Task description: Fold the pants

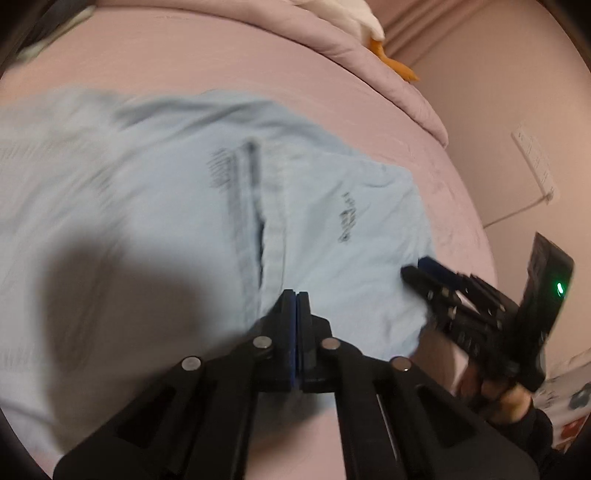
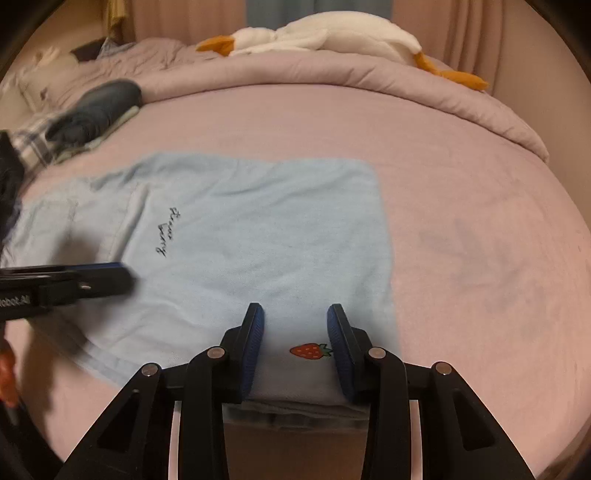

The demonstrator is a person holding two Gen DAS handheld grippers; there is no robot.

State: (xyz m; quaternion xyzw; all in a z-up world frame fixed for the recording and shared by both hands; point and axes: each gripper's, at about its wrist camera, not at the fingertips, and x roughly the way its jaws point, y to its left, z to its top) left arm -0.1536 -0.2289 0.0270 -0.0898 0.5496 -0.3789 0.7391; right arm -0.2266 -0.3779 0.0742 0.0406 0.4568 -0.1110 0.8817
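Light blue pants (image 1: 177, 206) lie folded on the pink bed, with dark script lettering and a small strawberry print (image 2: 310, 350); they also show in the right wrist view (image 2: 258, 229). My left gripper (image 1: 296, 295) is shut, its tips over the pants' near edge; whether cloth is pinched I cannot tell. It also shows at the left of the right wrist view (image 2: 122, 275). My right gripper (image 2: 295, 321) is open, straddling the pants' near edge around the strawberry. It also shows in the left wrist view (image 1: 413, 271) at the pants' right corner.
A rumpled pink duvet (image 2: 332, 74) runs along the bed's far side with a white goose plush (image 2: 332, 33) on it. Dark and plaid folded clothes (image 2: 92, 110) lie at the far left. A wall with a socket (image 1: 532, 162) is beyond the bed's right edge.
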